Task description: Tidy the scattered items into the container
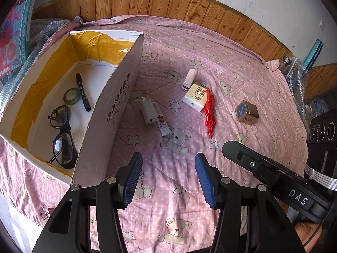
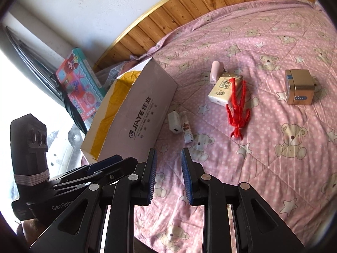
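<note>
I judged the job part done: three things already lay in the box (image 1: 118,97), one marker (image 1: 83,91), one tape roll (image 1: 72,96) and one pair of glasses (image 1: 61,132), and six were left out on the bed (image 1: 263,97), so I was between picks with both tools empty. My left gripper (image 1: 168,179) hung over bare quilt just off the box's near corner, its fingers (image 1: 131,178) spread wide on nothing. My right gripper (image 2: 168,176) hovered a little farther from the box on the same side, fingers parted by a narrower gap, also on nothing.

Counting outward from the box wall: one white charger (image 1: 148,113) and one small printed tube (image 1: 162,123) lay touching each other, nearest the box. Farther off sat one tissue pack (image 1: 194,98), with one pink stick (image 1: 189,79) at its far edge and one red figure (image 1: 210,116) draped partly over it. One metal cube (image 1: 246,112) stood well apart, farthest from the box.

The next move, to my mind, called for the left tool to reach forward to the charger, close across its narrow sides without dragging the tube along, then lift clear of the box wall
</note>
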The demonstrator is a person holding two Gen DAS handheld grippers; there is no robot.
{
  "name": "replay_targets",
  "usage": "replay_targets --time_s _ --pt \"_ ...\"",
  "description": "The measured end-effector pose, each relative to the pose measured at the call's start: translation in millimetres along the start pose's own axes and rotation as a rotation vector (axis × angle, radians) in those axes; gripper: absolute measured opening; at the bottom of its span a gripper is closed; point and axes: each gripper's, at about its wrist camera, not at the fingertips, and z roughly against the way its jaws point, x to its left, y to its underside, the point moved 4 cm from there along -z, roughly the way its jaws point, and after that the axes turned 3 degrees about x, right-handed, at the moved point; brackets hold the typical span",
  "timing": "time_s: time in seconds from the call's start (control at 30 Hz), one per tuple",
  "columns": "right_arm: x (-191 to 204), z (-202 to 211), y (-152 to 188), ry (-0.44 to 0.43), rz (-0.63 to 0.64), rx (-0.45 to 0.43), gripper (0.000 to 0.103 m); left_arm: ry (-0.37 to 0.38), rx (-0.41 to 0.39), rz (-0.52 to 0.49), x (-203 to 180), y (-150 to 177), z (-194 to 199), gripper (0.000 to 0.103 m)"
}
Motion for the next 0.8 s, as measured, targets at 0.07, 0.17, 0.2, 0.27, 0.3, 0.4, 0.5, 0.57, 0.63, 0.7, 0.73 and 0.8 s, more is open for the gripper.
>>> replay_targets --time_s 0.07,0.17,0.2,0.27,0.3,0.4,0.5,0.57,0.63,0.7,0.73,0.8 --pt "-6.4 -0.9 -0.7 0.01 -0.014 0.0 0.026 0.003 0.009 -0.004 -2.1 -1.6 -7.5 0.054" --pt "-19.6 -4.3 -2.2 0.027 -0.039 0.004 0.026 -0.004 0.024 -0.007 -4.4 -5.6 -21.6 0.054" --pt "-24.3 -5.8 -3.0 0.035 -0.048 0.006 0.026 0.0 0.03 -0.007 -5.4 -7.3 -27.0 0.054" --pt "-33.7 -9.2 -5.9 0.049 -0.064 0.009 0.026 -0.011 0.04 -0.005 -5.6 -9.8 -38.6 0.054" --pt "-38.4 -10.8 -7.8 0.059 -0.07 0.009 0.026 -0.008 0.049 -0.003 -5.0 -11.4 -45.0 0.054" --pt "-51.4 -18.5 -14.1 0.1 -0.076 0.015 0.026 -0.007 0.073 0.005 -2.9 -16.7 -65.8 0.054" --pt "-63.3 -30.2 -21.4 0.139 -0.076 0.027 0.028 -0.006 0.091 0.017 0.7 -23.0 -87.5 0.054" --pt "-70.7 -39.6 -26.4 0.167 -0.078 0.037 0.031 -0.007 0.103 0.037 4.0 -27.5 -102.0 0.054" --pt "-77.1 -48.7 -32.0 0.192 -0.077 0.044 0.032 -0.009 0.111 0.055 8.4 -32.2 -115.6 0.054" --pt "-82.9 -56.7 -37.2 0.22 -0.071 0.049 0.034 -0.018 0.119 0.069 12.7 -36.0 -128.4 0.054" --pt "-84.8 -60.9 -39.8 0.233 -0.065 0.053 0.035 -0.024 0.125 0.078 15.0 -37.6 -134.5 0.054" --pt "-87.3 -69.0 -44.5 0.263 -0.048 0.058 0.037 -0.024 0.106 0.088 18.4 -41.4 -140.4 0.059"
